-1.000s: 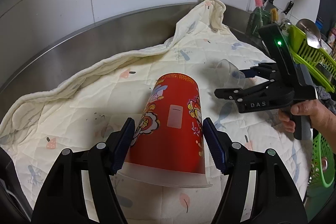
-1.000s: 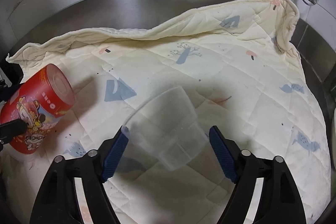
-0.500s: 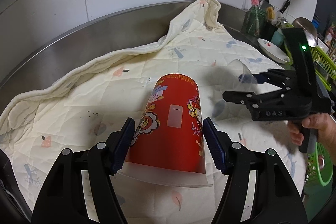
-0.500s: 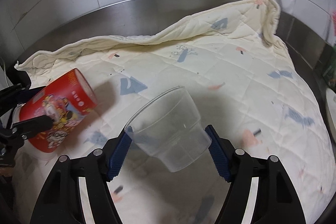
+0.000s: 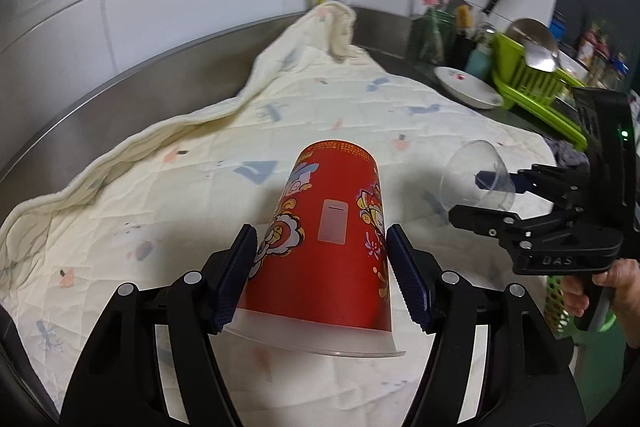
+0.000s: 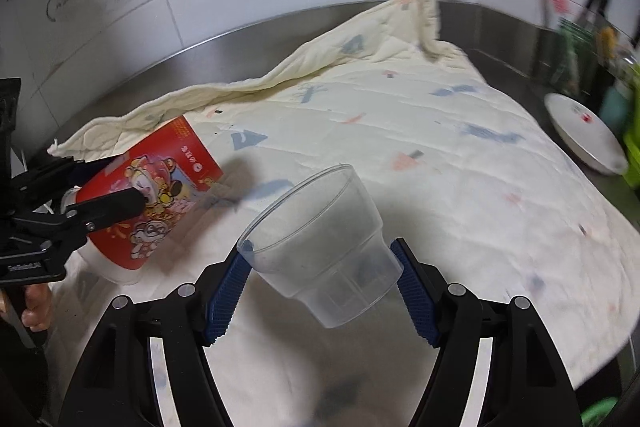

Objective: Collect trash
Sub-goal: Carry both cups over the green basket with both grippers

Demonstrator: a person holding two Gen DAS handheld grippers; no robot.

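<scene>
Since before, right gripper (image 6: 322, 281) carried clear cup (image 6: 320, 247) toward quilt's (image 6: 460, 187) right edge.

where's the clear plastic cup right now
The clear plastic cup is clamped in the right gripper, above the quilt, right of the red cup.

The red cup (image 5: 332, 235) looks like glossy printed paper; the clear cup (image 6: 324, 247) is smooth transparent plastic; the quilted cloth (image 5: 120, 211) is matt; the counter (image 5: 152, 95) is brushed metal.
</scene>
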